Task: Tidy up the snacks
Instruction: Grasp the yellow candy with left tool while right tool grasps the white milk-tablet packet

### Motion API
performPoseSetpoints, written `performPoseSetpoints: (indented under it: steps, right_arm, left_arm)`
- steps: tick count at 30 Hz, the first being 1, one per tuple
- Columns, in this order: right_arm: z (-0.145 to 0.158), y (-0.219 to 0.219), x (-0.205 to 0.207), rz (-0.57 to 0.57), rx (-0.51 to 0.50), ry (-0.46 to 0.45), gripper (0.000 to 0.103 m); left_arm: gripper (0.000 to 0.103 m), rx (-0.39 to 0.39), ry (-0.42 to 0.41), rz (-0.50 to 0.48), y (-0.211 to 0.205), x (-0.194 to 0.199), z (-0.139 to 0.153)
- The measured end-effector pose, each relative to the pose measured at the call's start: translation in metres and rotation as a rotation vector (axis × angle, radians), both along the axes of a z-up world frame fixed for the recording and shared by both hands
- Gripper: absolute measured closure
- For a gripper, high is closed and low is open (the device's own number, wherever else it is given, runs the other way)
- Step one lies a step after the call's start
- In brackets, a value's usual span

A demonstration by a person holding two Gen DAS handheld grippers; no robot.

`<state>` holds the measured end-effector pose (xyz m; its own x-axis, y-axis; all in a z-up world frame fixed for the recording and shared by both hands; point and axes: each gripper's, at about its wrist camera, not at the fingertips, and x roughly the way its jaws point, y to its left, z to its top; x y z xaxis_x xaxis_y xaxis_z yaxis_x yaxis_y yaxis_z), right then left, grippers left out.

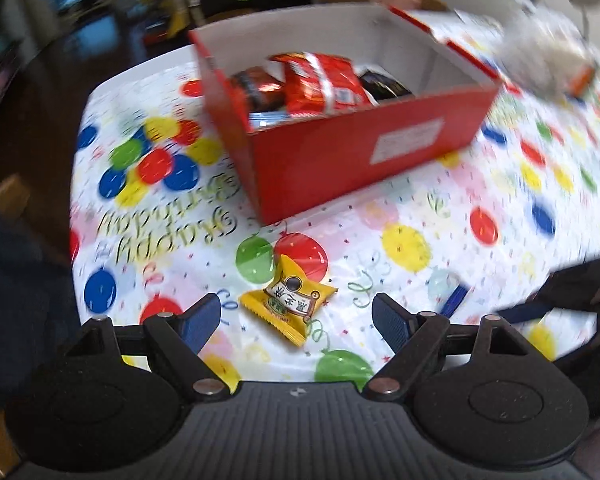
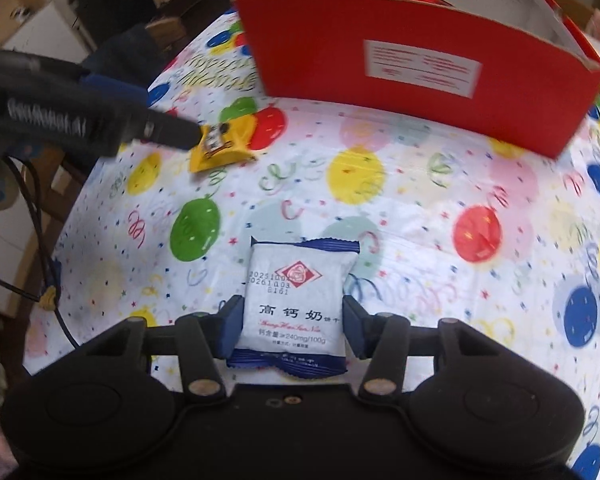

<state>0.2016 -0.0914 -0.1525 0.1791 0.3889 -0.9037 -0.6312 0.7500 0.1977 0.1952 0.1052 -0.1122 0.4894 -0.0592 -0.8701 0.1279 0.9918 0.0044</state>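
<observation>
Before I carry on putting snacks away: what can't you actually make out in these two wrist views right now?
- Red box contents: right wrist view, near wall hides nearly all.
- Box floor under the red packets: left wrist view, packets cover it.
- Pale thing at top right: left wrist view, motion blur.
- Yellow packet: right wrist view, partly behind the left gripper.
- White biscuit packet in the right gripper: only its printed face shows.
</observation>
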Motion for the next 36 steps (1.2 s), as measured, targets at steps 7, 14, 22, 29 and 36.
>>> performPoseSetpoints:
  steps: [7, 14, 22, 29, 36]
  right_arm:
    - [0.007, -0.01, 0.004, -0.007, 0.043, 0.012, 0.052]
    - [0.007, -0.017, 0.014, -0.023, 0.051, 0.021, 0.052]
    - [0.008, -0.02, 0.02, -0.035, 0.057, 0.026, 0.052]
    - [0.007, -0.021, 0.021, -0.046, 0.051, 0.025, 0.053]
    - [0.012, -0.027, 0.024, -0.085, 0.068, 0.006, 0.053]
  left_arm:
    - [0.02, 0.003, 0.1, -0.109, 0.001, 0.029, -0.02]
    - [0.021, 0.057, 0.165, -0.178, -0.01, 0.041, -0.04]
    - [0.044, 0.047, 0.153, -0.123, -0.012, 0.048, -0.046]
    - [0.062, 0.042, 0.142, -0.056, -0.008, 0.044, -0.049]
    - [0.064, -0.024, 0.11, 0.128, 0.001, 0.036, -0.047]
